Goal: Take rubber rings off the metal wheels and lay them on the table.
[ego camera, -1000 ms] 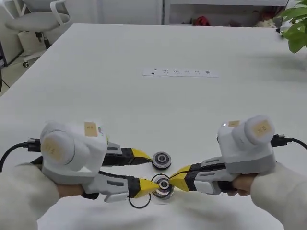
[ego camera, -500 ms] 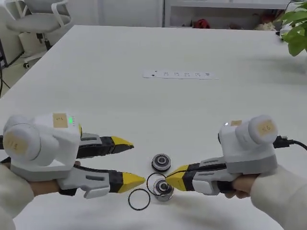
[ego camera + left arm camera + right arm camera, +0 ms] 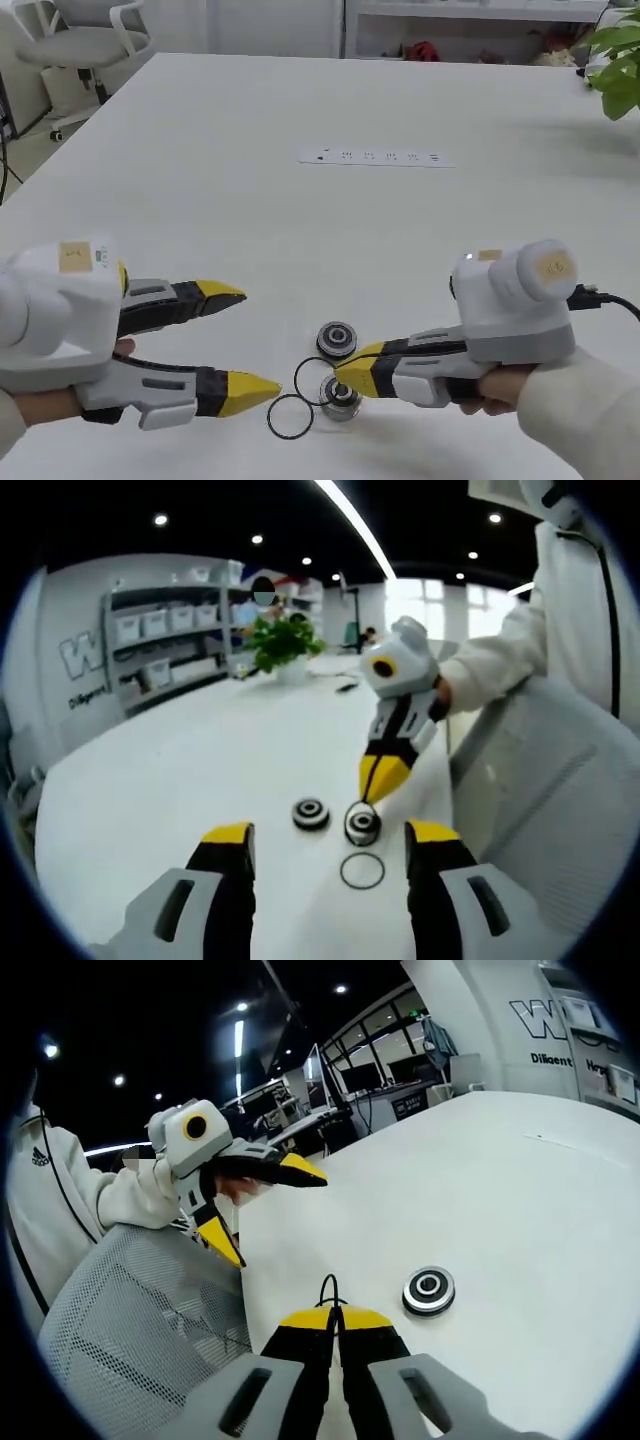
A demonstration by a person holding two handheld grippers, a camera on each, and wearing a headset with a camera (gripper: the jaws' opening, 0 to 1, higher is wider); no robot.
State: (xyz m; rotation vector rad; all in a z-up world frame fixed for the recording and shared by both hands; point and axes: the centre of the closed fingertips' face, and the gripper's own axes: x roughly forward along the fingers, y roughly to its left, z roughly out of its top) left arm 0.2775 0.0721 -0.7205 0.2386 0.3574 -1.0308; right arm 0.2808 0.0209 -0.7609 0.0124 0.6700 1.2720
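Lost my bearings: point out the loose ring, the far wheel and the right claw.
loose ring [image 3: 268,417]: head view, left edge.
far wheel [image 3: 337,339]: head view, hub.
right claw [image 3: 343,373]: head view, yellow tips.

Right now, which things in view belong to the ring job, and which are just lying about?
Job:
right tool, shut on a rubber ring
near wheel under it
far wheel
loose ring, already off
left tool, open

Lying about:
power strip
plant
chair

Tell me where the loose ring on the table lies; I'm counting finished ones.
In the head view, the loose ring lies flat just left of the nearer wheel, beside the left tool.
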